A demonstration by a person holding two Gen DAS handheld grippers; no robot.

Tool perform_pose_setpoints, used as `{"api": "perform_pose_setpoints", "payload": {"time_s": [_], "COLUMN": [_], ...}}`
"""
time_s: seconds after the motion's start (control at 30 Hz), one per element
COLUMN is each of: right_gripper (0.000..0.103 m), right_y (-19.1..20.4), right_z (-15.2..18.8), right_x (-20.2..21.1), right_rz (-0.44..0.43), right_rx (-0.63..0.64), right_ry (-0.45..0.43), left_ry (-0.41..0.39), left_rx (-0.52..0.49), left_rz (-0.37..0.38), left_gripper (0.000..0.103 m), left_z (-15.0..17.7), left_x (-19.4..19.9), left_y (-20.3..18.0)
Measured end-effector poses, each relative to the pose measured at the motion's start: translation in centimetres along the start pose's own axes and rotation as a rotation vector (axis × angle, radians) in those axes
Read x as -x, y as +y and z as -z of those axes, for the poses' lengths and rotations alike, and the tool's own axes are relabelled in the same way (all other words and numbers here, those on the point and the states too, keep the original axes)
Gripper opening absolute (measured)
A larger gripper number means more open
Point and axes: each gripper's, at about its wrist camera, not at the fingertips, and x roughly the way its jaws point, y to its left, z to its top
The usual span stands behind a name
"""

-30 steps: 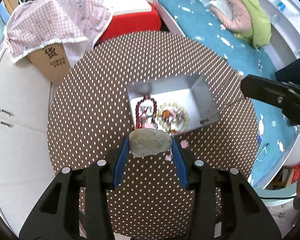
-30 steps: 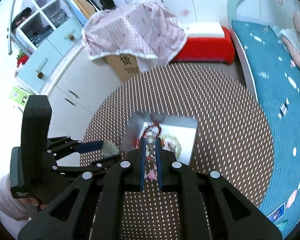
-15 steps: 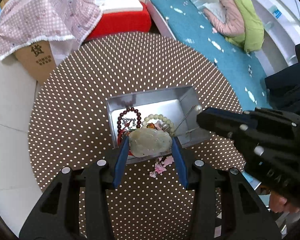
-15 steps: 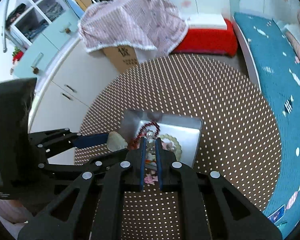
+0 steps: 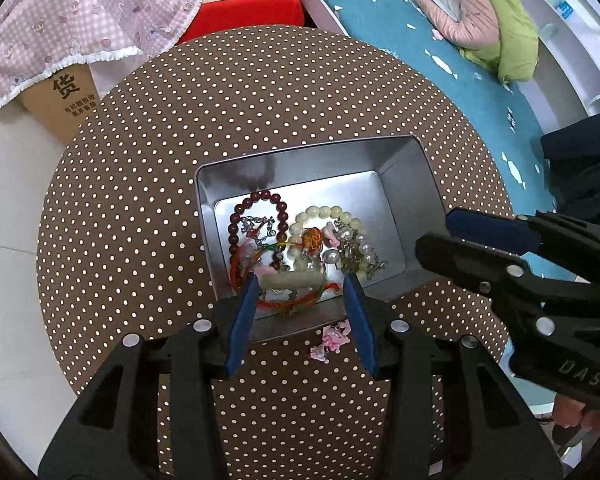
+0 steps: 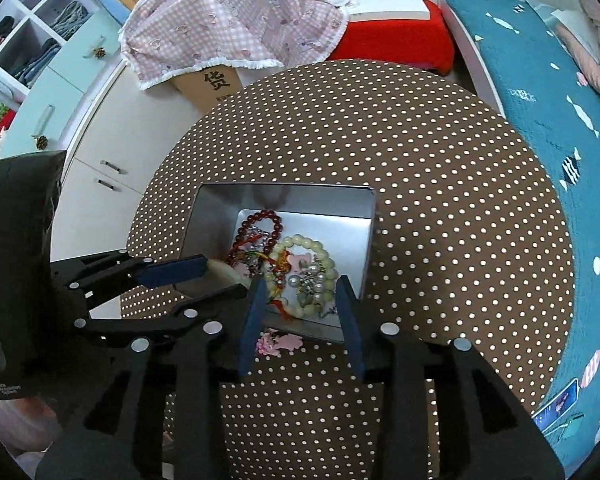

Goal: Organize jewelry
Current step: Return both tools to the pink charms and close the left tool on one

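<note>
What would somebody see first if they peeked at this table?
The shiny metal tin in the middle of the brown polka-dot table, heaped with bead bracelets. At its near edge, the left claw grips a pale green stone, and a pink charm lies outside.

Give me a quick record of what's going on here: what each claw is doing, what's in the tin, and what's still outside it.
Surface: round brown polka-dot table
Container: open metal tin
In tin: dark red bead bracelet, cream bead bracelet, chains, red cord
Left gripper: over the tin, pads clamping a pale green stone pendant
Right gripper: jaws just opened, nothing between them
Outside tin: small pink charm on the table
</note>
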Motion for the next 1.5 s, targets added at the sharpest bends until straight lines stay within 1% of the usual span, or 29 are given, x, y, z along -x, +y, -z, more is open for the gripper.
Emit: {"api": "perform_pose_setpoints", "payload": {"time_s": [0.23,0.33,0.47,0.57,0.73,0.87,1.07,1.17,1.2,1.23,1.27,1.33,1.37,1.4,1.5], "right_gripper": [0.036,0.036,0.036,0.036,0.036,0.036,0.036,0.036,0.036,0.036,0.036,0.036,0.036,0.036,0.036], "right_y": [-0.3,-0.2,-0.1,0.0,0.4,0.6,0.4,0.7,0.6,0.5,0.5,0.4,0.4,0.4,0.3], "right_z": [1.1,1.8,2.5,3.3,4.9,5.7,6.8,7.3,7.4,7.3,7.3,7.3,7.2,7.3,7.0], "right_x": [0.8,1.3,1.8,2.0,1.5,0.6,-0.8,-1.6,-1.8,-1.9,-2.0,-2.2,-2.4,-2.6,-2.6], "right_rz": [0.013,0.017,0.019,0.023,0.023,0.025,0.038,0.040,0.037,0.035,0.033,0.030,0.029,0.029,0.031], "right_rx": [-0.024,-0.027,-0.032,-0.033,-0.027,-0.029,-0.025,-0.020,-0.021,-0.022,-0.023,-0.025,-0.026,-0.028,-0.029], "right_ry": [-0.008,-0.017,-0.026,-0.026,0.002,0.032,0.079,0.094,0.099,0.103,0.105,0.111,0.114,0.118,0.126], "left_ry": [-0.021,-0.037,-0.057,-0.045,0.000,0.030,0.062,0.070,0.069,0.063,0.047,0.047,0.047,0.050,0.052], "left_rx": [-0.002,-0.012,-0.030,-0.031,-0.024,-0.030,-0.059,-0.039,-0.036,-0.033,-0.034,-0.035,-0.044,-0.049,-0.052], "left_rz": [0.000,-0.001,0.010,0.017,0.026,0.043,0.028,0.006,-0.002,-0.007,-0.006,-0.004,-0.005,0.000,-0.003], "left_gripper": [0.045,0.045,0.050,0.050,0.050,0.050,0.050,0.041,0.037,0.035,0.031,0.026,0.016,0.008,0.008], "left_z": [0.8,1.8,3.4,4.9,6.9,7.4,7.5,7.3,7.3,7.4,7.4,7.3,7.3,7.3,7.3], "left_x": [1.2,2.3,3.4,3.6,2.4,0.7,-2.3,-3.6,-3.9,-4.0,-3.9,-4.0,-4.1,-4.1,-4.3], "left_y": [0.2,0.0,-0.2,-0.2,-0.1,-0.2,-1.2,-1.2,-1.1,-1.1,-1.1,-1.1,-1.2,-1.2,-1.5]}}
